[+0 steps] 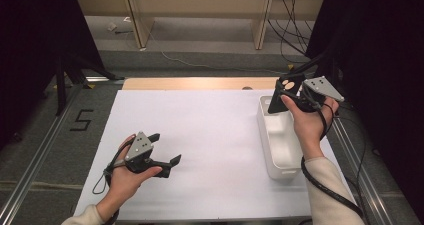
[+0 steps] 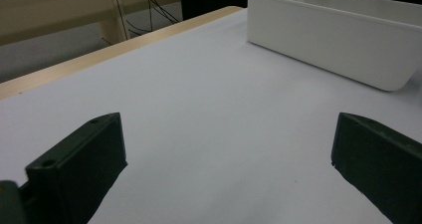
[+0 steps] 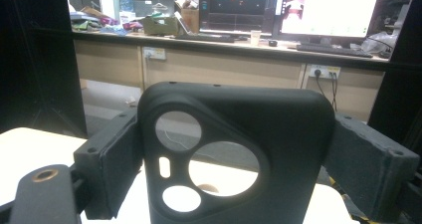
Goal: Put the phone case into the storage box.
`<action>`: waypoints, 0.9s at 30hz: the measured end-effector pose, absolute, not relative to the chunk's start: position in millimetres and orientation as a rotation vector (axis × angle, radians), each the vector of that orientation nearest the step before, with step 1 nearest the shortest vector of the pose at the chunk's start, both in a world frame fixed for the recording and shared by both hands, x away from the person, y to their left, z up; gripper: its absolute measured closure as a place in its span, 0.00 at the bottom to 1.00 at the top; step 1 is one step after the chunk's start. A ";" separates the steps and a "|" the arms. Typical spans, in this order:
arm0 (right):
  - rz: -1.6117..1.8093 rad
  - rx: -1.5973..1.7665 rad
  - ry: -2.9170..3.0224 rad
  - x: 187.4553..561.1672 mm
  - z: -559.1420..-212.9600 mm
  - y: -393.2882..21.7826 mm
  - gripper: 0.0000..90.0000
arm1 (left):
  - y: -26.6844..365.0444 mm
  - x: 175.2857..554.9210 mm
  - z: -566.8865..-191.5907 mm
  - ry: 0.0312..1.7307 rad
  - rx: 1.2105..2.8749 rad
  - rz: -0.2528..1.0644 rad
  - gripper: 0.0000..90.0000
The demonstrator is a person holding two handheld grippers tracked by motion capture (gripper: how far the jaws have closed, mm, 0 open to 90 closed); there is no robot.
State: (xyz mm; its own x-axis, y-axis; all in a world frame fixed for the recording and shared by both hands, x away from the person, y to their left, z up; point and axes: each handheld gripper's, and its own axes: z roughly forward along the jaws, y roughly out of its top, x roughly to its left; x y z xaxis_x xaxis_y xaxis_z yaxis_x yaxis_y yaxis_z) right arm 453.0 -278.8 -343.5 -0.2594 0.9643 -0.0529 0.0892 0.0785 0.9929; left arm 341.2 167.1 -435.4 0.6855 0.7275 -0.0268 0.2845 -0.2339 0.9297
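We note the right gripper (image 1: 287, 96) raised at the far right of the table (image 1: 200, 135), its jaws clamped on the two side edges of a black phone case (image 1: 284, 95); in the right gripper view the case (image 3: 239, 149) stands upright between the pads, camera cutouts at its upper end, long axis vertical. The white bin (image 1: 280, 140) lies directly below, long axis running from us toward the far edge, so the case hangs over the bin's far end. The left gripper (image 1: 165, 152) rests low at near left, jaws spread wide with nothing between them, well apart from the bin (image 2: 338, 35). We judge the right hand alone placed for a straight drop.
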 end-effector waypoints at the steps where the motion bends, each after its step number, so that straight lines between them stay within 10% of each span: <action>1: 1.296 1.099 1.508 453.4 -343.6 -278.4 0.17 | 167.2 341.2 -435.4 0.802 1.813 0.511 0.00; 27: 1.293 1.111 1.521 463.3 -348.3 -274.0 0.17 | 167.7 341.8 -435.7 0.805 1.810 0.508 0.00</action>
